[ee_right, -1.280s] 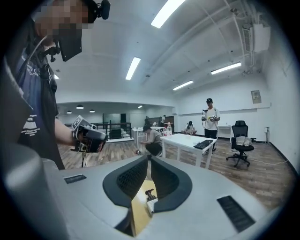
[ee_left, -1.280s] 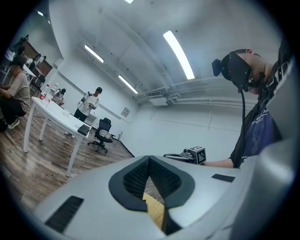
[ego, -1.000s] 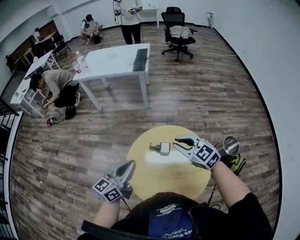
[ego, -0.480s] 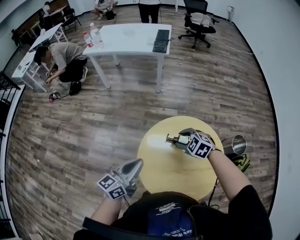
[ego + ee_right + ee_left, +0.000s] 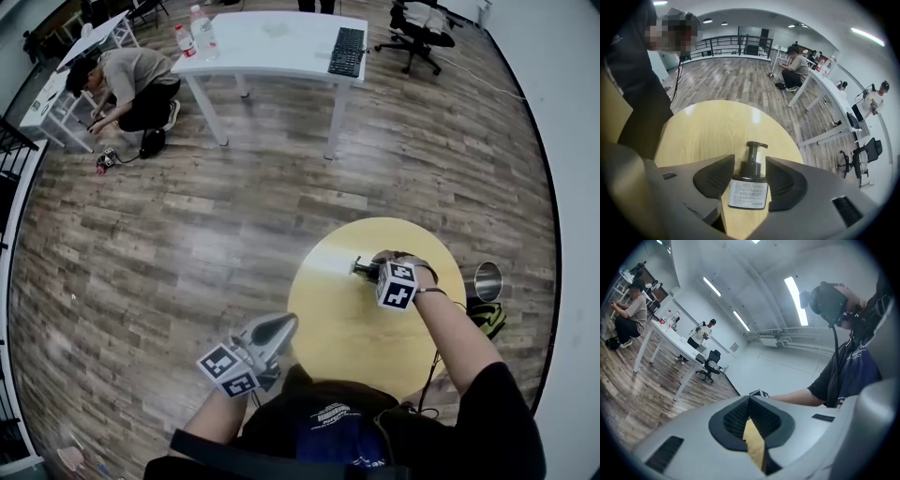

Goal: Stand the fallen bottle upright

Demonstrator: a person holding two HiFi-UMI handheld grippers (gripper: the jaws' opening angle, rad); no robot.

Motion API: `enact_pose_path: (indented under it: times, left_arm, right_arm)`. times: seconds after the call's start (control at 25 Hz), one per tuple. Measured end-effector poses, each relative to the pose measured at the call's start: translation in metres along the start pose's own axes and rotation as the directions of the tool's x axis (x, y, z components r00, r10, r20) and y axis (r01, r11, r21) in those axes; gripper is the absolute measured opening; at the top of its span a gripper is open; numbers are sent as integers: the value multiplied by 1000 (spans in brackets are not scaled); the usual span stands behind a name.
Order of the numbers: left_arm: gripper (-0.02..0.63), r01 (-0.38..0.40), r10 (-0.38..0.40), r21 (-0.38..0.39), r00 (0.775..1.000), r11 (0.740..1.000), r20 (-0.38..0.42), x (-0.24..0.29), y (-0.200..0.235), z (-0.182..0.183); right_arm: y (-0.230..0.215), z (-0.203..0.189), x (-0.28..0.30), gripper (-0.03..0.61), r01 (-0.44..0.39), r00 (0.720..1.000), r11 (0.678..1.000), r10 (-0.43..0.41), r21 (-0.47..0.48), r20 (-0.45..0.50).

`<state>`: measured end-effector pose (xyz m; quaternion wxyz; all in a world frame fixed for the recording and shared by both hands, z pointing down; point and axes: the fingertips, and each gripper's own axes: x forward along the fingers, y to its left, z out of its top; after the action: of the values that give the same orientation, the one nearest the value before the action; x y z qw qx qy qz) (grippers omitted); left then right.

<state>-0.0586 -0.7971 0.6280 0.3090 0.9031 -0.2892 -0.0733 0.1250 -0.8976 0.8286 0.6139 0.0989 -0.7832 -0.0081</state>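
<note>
Head view: the round yellow counter carries the bottle, which lies on its side near the counter's 12 o'clock edge with its pump toward 9 o'clock. The right gripper points steeply down over it. The left gripper hangs at the counter's 8 o'clock rim, well apart from the bottle.

Left gripper view: the fingers are drawn together with only a sliver of counter showing between them, and they hold nothing.

Right gripper view: the fingers have just been opening and stand moderately wide at the bottle's 9 and 3 o'clock. The bottle lies between them label up, pump toward 12 o'clock, apparently not clamped.

Nothing of the task looks done. Closing on the bottle, tipping it upright and setting it down all remain.
</note>
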Motion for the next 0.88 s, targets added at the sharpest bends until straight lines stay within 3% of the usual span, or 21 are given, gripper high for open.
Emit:
enact_pose_path:
  times: [0.28, 0.52, 0.88]
  left_arm:
    - [11, -12, 12, -44, 1000, 999, 15, -12, 29, -7]
    - [11, -25, 28, -76, 999, 997, 27, -29, 42, -11]
    - [11, -18, 20, -87, 1000, 996, 18, -21, 41, -13]
  right_arm:
    - [-12, 2, 21, 223, -19, 998, 999, 17, -33, -60]
    - [-4, -25, 24, 379, -96, 988, 995, 97, 7, -122]
    - [-2, -60, 59, 394, -111, 954, 994, 112, 18, -278]
